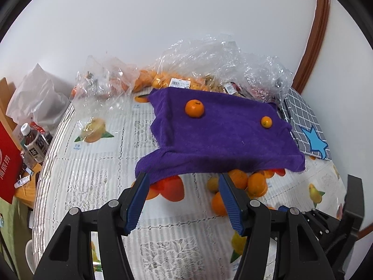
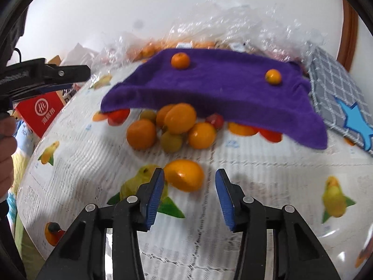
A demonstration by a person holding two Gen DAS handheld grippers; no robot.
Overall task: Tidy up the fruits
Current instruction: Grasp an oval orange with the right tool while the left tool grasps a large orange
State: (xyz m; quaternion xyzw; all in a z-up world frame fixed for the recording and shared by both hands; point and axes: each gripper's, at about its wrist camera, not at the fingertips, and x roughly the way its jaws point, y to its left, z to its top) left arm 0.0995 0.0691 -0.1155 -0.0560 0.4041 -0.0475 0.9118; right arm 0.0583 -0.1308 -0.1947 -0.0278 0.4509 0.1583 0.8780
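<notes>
A purple towel (image 1: 221, 133) (image 2: 221, 88) covers a raised platform on the table. A larger orange (image 1: 194, 108) (image 2: 180, 60) and a small orange (image 1: 266, 122) (image 2: 273, 77) sit on top of it. Several loose oranges and small greenish fruits (image 2: 172, 126) (image 1: 249, 184) lie on the tablecloth in front of the towel. One orange (image 2: 184, 175) lies apart, just ahead of my right gripper (image 2: 189, 175), which is open and empty. My left gripper (image 1: 184, 179) is open and empty near the towel's front edge.
Clear plastic bags of oranges (image 1: 186, 70) lie behind the towel. A grey checked cloth with a blue star (image 1: 307, 126) lies to the right. A bottle (image 1: 35, 144) and a red bag (image 1: 9, 163) stand left of the table (image 1: 93, 186).
</notes>
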